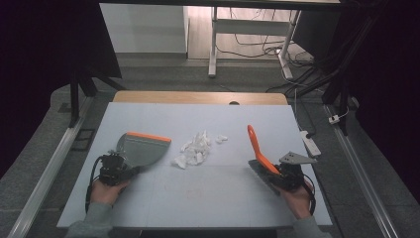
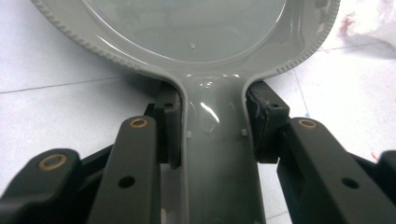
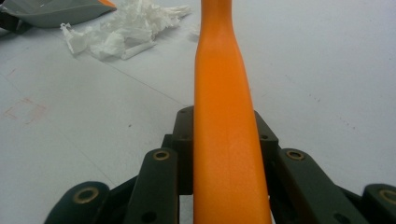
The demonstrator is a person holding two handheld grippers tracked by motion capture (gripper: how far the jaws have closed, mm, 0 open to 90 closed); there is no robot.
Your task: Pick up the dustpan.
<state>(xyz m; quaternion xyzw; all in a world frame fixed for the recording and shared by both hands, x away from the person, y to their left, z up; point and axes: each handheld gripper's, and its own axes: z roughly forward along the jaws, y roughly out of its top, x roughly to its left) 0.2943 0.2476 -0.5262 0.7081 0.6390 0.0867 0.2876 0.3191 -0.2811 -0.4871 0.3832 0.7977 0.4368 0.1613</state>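
On pale table [image 1: 198, 198], each hand-held gripper pinches its tool: left [image 1: 120, 171] dustpan [image 1: 141, 148], right [image 1: 277, 177] brush [image 1: 258, 146].

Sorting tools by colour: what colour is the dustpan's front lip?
Orange, on a grey dustpan; clearest in the high view.

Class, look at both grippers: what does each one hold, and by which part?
The left gripper clamps the grey dustpan by its handle; the right gripper clamps the orange brush by its handle.

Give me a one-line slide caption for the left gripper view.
Left gripper clamped on the grey dustpan handle, above the white table.
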